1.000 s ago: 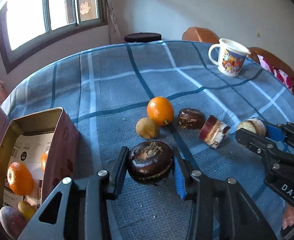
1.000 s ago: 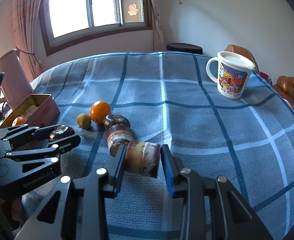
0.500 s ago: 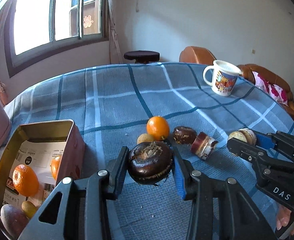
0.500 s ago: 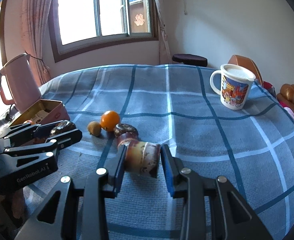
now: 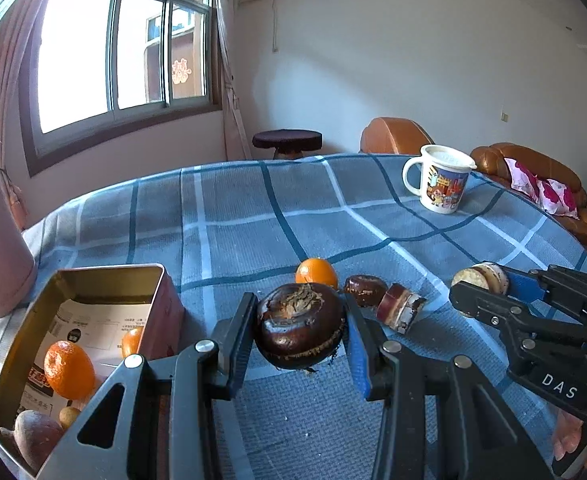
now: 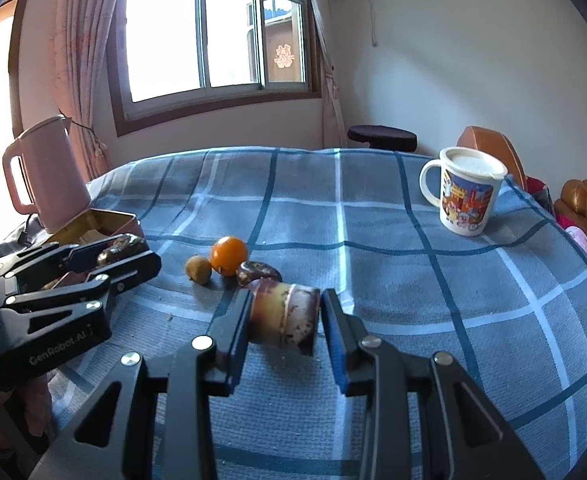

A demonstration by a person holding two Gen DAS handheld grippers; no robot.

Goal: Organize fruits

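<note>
My left gripper is shut on a dark round water chestnut and holds it above the blue checked tablecloth, right of an open gold tin with oranges in it. My right gripper is shut on a brown banded cylindrical piece, lifted off the cloth. On the cloth lie an orange, a small brown fruit, a dark chestnut and another banded piece. The right gripper also shows in the left wrist view, and the left gripper in the right wrist view.
A white printed mug stands at the far right of the table. A pink kettle stands behind the tin at the left. A dark stool and brown sofas lie beyond the table's far edge.
Both grippers have risen off the table with their pieces still held. The left one has drawn back from the fruit cluster, which now looks farther and lower.
</note>
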